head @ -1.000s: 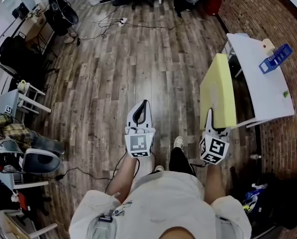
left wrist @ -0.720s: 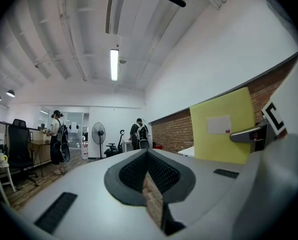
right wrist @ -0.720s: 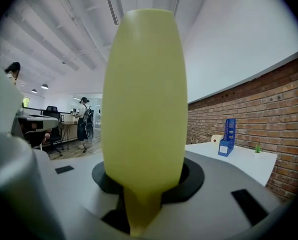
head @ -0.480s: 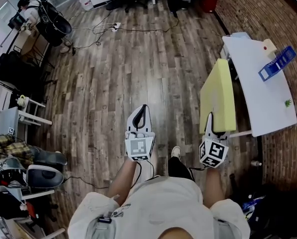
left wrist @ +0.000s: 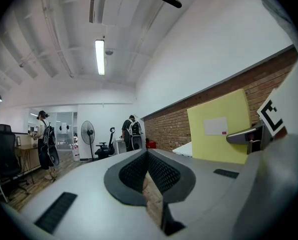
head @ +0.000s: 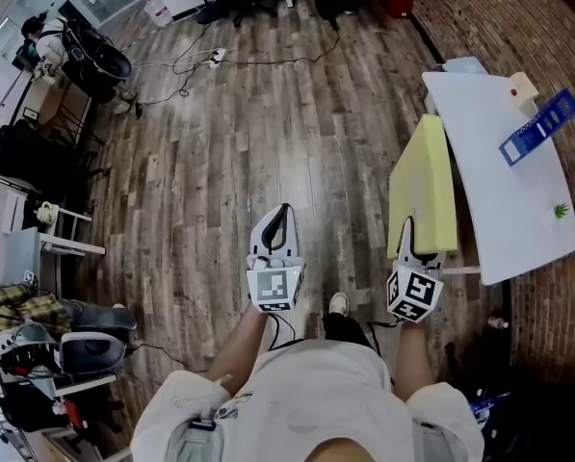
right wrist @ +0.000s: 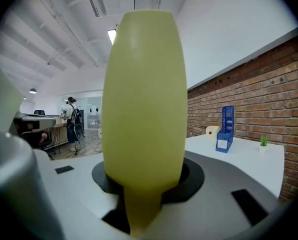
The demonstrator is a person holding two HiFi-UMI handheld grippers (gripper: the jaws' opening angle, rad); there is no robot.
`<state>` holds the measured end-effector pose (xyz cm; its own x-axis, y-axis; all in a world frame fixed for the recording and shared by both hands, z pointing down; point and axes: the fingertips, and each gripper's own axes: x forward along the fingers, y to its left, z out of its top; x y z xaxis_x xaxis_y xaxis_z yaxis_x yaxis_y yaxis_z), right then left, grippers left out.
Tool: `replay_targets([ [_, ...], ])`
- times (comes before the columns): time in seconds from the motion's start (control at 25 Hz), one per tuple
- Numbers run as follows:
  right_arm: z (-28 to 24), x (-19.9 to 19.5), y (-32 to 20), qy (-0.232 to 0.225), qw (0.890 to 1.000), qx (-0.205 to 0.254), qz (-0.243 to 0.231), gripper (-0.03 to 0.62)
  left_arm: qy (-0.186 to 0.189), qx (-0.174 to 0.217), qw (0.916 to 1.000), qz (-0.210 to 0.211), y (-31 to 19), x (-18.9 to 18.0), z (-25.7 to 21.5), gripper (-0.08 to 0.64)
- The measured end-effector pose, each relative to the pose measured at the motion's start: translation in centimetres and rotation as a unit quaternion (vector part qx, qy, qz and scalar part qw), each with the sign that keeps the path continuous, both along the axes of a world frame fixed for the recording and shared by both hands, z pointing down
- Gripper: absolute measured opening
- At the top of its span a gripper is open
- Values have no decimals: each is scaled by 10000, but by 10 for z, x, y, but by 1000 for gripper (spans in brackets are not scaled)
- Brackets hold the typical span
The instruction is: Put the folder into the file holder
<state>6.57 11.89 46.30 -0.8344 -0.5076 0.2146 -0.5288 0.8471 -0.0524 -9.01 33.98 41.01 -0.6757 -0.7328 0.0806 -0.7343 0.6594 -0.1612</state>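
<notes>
- Wood floor [head: 268,142]: fills most of head view.
- White table [head: 499,191]: at right, by brick wall [head: 470,12].
- Yellow folder [head: 424,186]: upright on edge, off the table, just beside its near-left edge.
- Blue file holder [head: 538,125]: stands on table's far side, well apart from folder.
- R gripper [head: 409,239]: 2 jaws clenched on folder's lower edge.
- L gripper [head: 281,215]: jaws pressed together, nothing b/w them, over floor left of folder.
</notes>
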Motion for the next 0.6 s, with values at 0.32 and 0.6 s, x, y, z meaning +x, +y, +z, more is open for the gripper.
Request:
replay_targets([
  [0.32, -6, -19, -34, -121, 9999, 12, 69, 160, -38, 103, 9999, 46, -38, -22, -11, 8],
  [0.6, -2, -42, -55, -86, 9998, 125, 158, 160, -24, 233, 9996, 140, -63, -50, 0, 8],
])
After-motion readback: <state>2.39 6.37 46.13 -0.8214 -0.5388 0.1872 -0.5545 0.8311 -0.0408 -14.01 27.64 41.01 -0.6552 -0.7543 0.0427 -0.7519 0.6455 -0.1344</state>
